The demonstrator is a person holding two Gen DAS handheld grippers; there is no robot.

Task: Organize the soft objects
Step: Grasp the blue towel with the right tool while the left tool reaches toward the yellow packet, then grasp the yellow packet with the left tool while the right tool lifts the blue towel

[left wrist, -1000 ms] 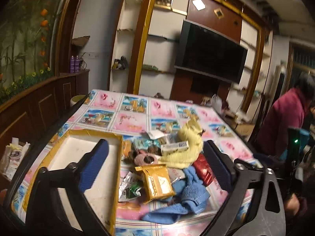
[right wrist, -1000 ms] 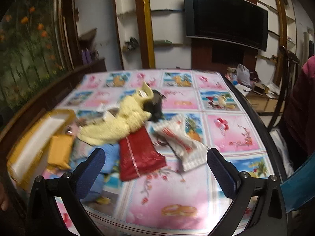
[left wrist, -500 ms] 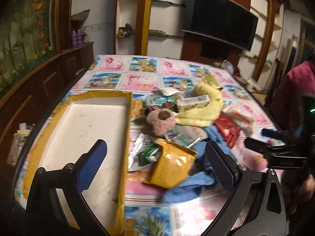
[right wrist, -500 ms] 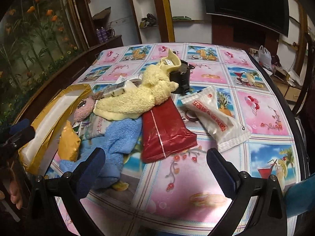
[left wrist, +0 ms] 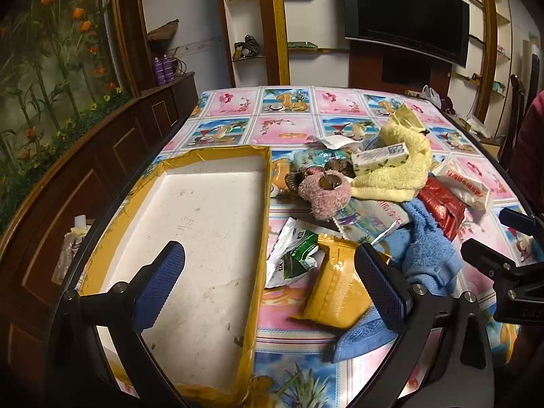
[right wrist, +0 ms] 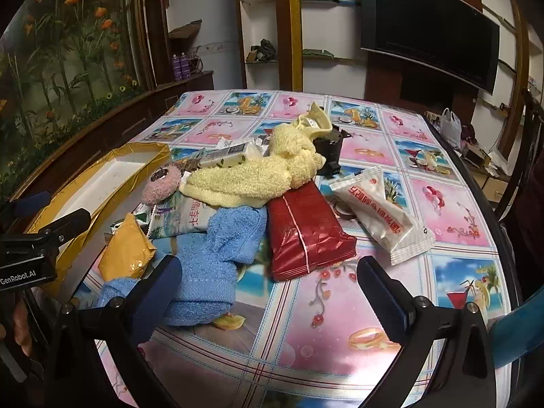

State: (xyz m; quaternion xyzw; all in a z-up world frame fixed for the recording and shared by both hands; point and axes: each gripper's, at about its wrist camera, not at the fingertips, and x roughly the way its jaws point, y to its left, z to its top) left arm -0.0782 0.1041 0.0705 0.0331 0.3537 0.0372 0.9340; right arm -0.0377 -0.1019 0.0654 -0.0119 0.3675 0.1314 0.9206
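Observation:
A pile lies mid-table: a yellow towel (right wrist: 258, 178) (left wrist: 397, 173), a blue towel (right wrist: 217, 255) (left wrist: 425, 248) and a pink plush (left wrist: 324, 192) (right wrist: 161, 183), mixed with snack packets. My left gripper (left wrist: 268, 282) is open above the right wall of a white tray with yellow taped rim (left wrist: 261, 210), nothing between its fingers. My right gripper (right wrist: 268, 292) is open just above the tablecloth, with the blue towel's near end at its left finger (right wrist: 159, 289). It holds nothing.
A mustard pouch (left wrist: 336, 292) (right wrist: 127, 255), a red packet (right wrist: 304, 234), a white packet (right wrist: 380, 212), a green-white sachet (left wrist: 294, 255) and a small box (left wrist: 380, 158) lie among the cloths. A dark object (right wrist: 328, 149) sits behind the yellow towel. Table edges run left and right.
Both grippers have moved closer and lower over the table. The left view has swung over the tray, and the right gripper now sits near the blue towel. Both stayed open.

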